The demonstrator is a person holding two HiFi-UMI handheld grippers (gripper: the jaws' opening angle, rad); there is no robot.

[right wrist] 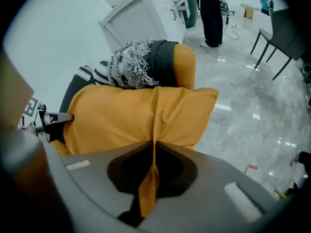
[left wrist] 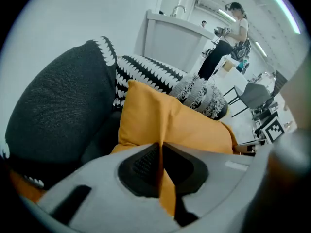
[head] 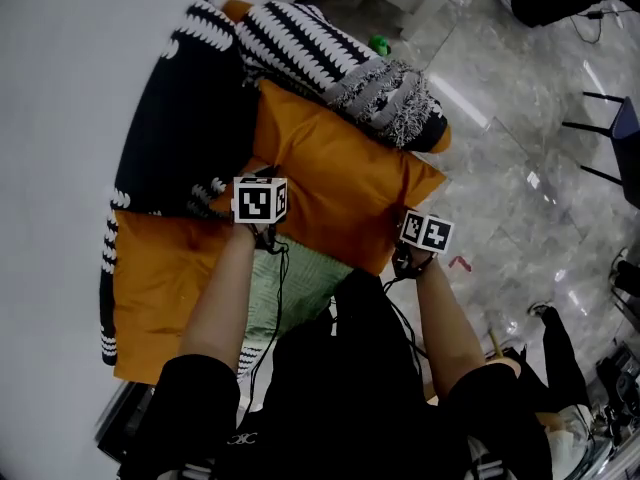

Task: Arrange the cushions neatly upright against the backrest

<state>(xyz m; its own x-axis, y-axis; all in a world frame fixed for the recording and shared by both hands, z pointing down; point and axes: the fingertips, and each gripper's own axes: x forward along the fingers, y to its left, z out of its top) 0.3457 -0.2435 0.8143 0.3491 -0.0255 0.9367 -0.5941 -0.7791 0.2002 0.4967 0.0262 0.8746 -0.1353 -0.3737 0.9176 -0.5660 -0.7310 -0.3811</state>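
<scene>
1. The person is working on the orange cushion (head: pixel 340 183), which is lying tilted in the middle of the seat. Its far edge is resting against a striped cushion (head: pixel 305 43) and a fringed throw (head: pixel 392 93).
2. The left gripper (left wrist: pixel 160 165) is clenched on a thin fold of orange fabric at the cushion's near left corner, with the cloth passing right between its pads.
3. The right gripper (right wrist: pixel 151 171) is likewise clenched on a pinch of the same cushion's fabric at the near right corner, and a strip of cloth is hanging down through its jaws.
4. A dark cushion (head: pixel 175 118) with white trim is leaning at the far left beside the white wall (head: pixel 60 168). The backrest itself is not showing plainly, though it is probably lying on that side.
5. Judging by the two-handed grip, the step in hand is picking this cushion up so it can be stood on edge.
6. The next move is likely calling for both hands to rise evenly, tipping the cushion upright and carrying it toward the dark cushion.
7. Both grips are holding only thin cloth, so a slow lift is looking wise against slipping.
</scene>
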